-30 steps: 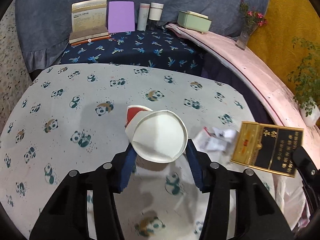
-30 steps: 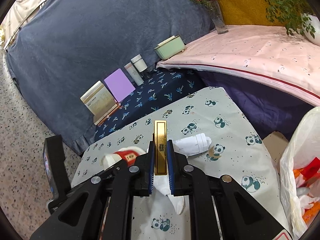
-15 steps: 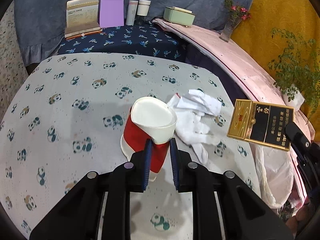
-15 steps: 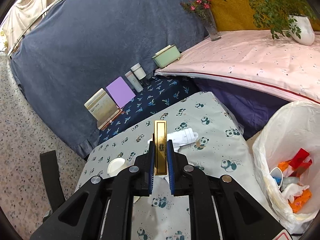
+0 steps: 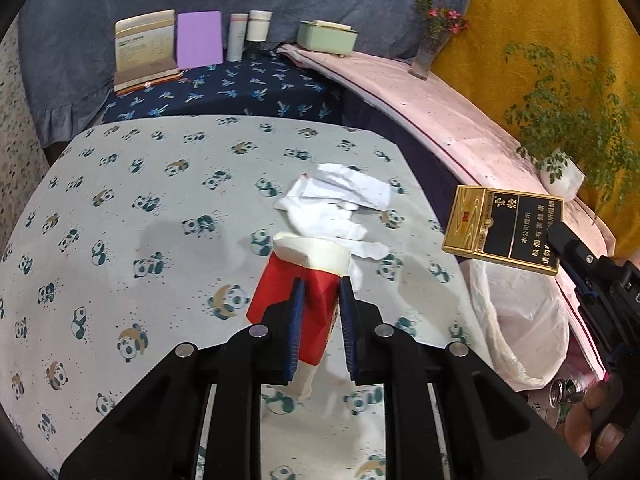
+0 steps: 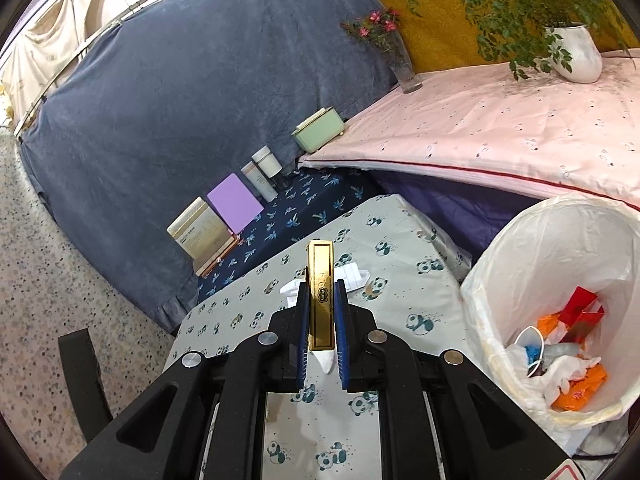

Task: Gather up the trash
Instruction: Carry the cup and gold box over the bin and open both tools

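Pinching the red paper cup (image 5: 298, 300) flat, the left gripper (image 5: 320, 300) has just been closing, and its blue pads now squeeze the cup's wall above the panda cloth (image 5: 120, 240). The right gripper (image 6: 321, 300) clamps the gold cigarette pack (image 6: 321, 292) edge-on, narrow, likely for dropping it into the lined bin (image 6: 520, 248) alongside. Crumpled tissue (image 5: 340, 204) waits on the cloth.
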Available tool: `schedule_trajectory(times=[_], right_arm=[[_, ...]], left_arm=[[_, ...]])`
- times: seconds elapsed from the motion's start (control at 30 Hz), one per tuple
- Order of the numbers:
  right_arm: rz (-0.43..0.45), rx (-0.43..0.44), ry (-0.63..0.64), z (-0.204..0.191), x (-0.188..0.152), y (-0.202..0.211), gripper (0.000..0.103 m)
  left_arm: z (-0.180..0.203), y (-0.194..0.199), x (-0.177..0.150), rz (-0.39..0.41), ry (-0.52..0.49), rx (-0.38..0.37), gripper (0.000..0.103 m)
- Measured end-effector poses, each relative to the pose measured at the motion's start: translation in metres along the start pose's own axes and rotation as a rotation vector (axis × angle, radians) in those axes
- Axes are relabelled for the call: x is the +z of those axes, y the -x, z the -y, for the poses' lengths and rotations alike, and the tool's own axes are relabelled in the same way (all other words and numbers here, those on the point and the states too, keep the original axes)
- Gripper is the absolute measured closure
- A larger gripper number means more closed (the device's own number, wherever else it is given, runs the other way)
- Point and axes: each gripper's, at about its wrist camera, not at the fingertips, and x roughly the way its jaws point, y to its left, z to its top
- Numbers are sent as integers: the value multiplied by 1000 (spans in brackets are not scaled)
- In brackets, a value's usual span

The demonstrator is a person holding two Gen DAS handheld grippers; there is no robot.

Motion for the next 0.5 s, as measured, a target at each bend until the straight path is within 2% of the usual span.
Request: schedule_trajectory(times=[0.3, 0.5], right_arm=[[53, -64, -51, 46, 8, 35, 91], [99, -127, -94, 87, 13, 63, 91]], left_arm=[[74, 6, -3, 10, -110, -84, 86], [140, 6, -9, 8, -209, -169, 86]])
